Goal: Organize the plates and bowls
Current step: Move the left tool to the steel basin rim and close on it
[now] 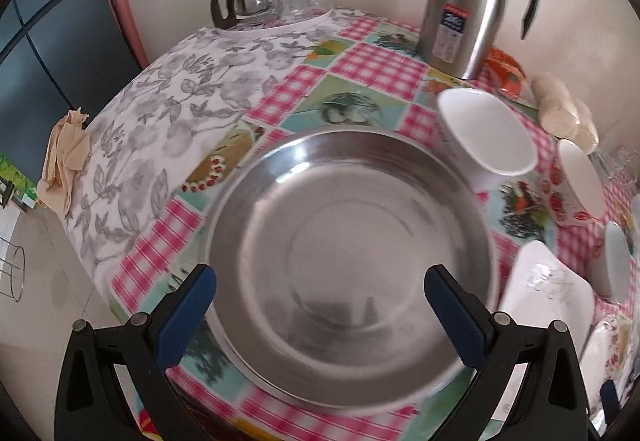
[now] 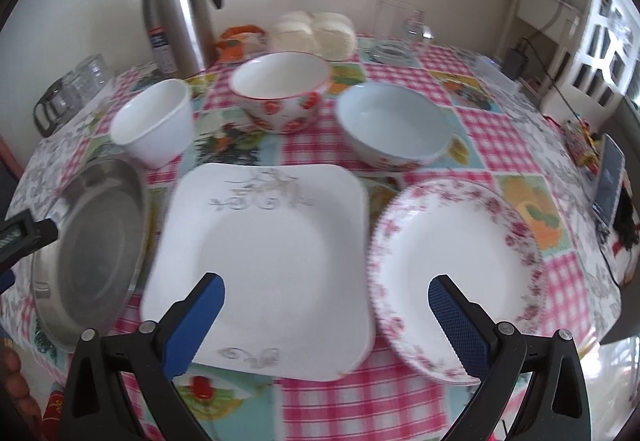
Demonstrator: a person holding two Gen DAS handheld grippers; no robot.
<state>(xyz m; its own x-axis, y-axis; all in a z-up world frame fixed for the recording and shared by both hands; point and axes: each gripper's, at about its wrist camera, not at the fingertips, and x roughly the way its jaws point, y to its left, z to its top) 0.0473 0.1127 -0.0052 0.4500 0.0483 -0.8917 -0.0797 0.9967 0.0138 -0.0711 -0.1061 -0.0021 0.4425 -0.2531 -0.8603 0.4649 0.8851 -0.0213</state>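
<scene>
**me:** Both sets of jaws are wide apart, holding nothing. My left gripper (image 1: 320, 305) hovers over the steel plate (image 1: 352, 261) at the table's left front; my right gripper (image 2: 326, 311) sits between the square plate (image 2: 264, 265) and the floral plate (image 2: 456, 273). Nothing's stacked yet. Tips?

**reply:** I'd pinch rims, not middles, and keep it level. Steel looks shiny and slippery, so go slow. The white bowl (image 2: 154, 121), strawberry bowl (image 2: 280, 93) and pale blue bowl (image 2: 392, 129) sit in a row behind the plates.
</scene>
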